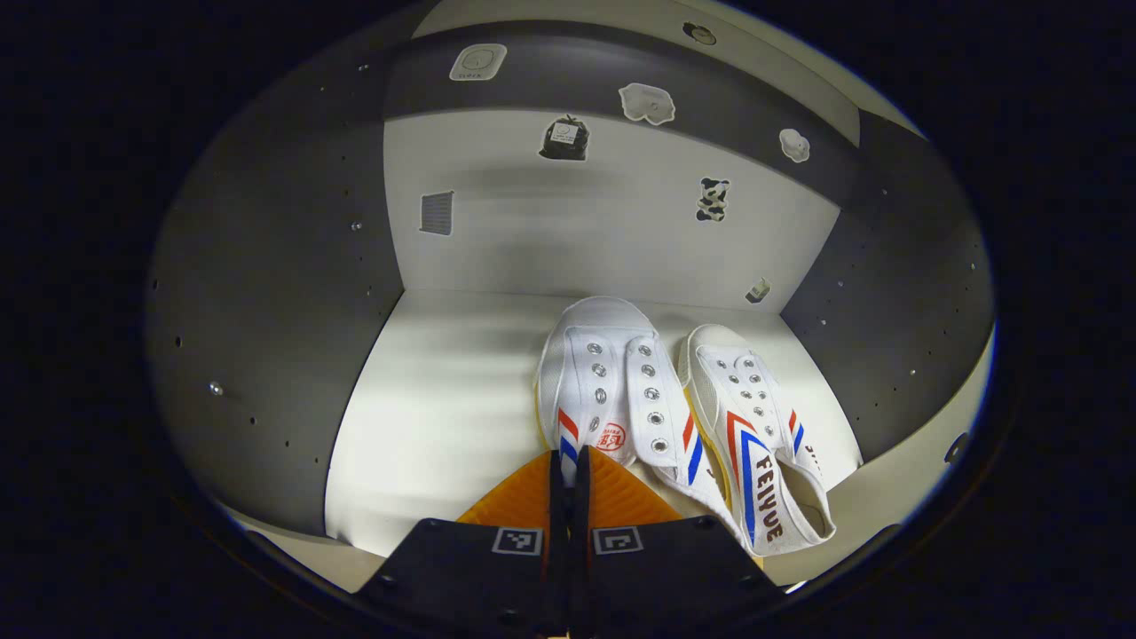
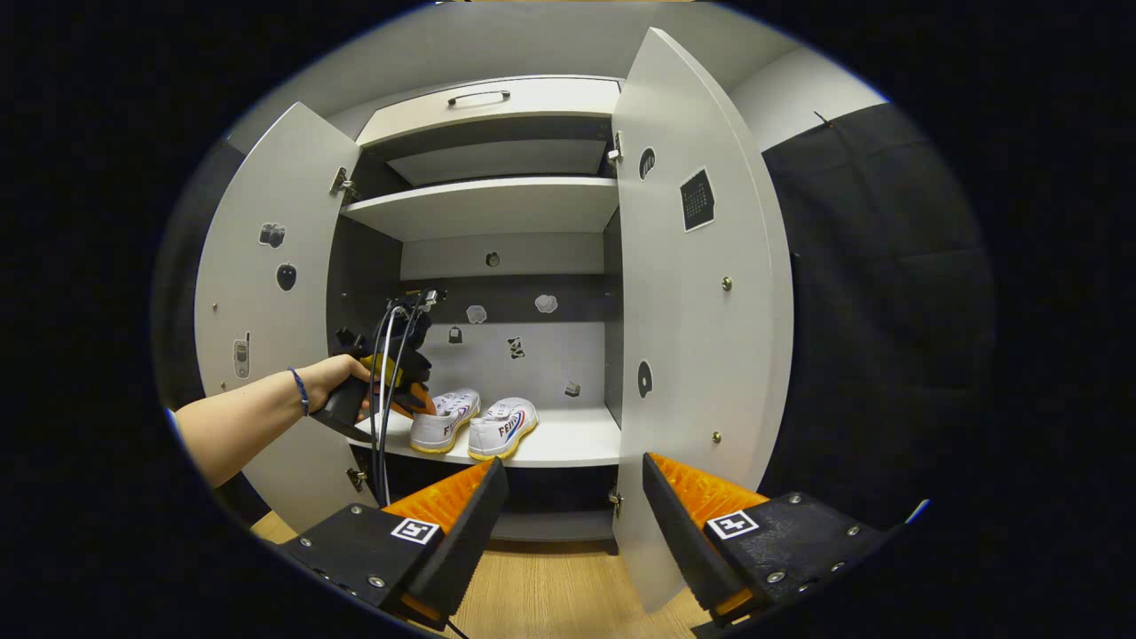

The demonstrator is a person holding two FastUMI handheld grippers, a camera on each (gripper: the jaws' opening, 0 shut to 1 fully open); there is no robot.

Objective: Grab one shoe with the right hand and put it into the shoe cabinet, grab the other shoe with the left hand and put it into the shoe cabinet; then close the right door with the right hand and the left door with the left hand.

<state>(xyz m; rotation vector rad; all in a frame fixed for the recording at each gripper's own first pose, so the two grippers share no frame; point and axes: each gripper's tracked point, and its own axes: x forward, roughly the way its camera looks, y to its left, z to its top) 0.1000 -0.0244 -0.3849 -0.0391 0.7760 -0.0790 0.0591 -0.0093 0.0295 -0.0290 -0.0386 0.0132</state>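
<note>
Two shoes (image 1: 674, 417) between open doors (image 2: 701, 293)

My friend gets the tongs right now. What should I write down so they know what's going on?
Left tongs: shut on the left shoe, resting on the cabinet shelf.
Right tongs: open, empty, held back in front of the cabinet.
Right shoe: on the same shelf, beside the other.
Done: both shoes inside.
Left: let go of the left shoe, pull back, close the right door, then the left door.
</note>
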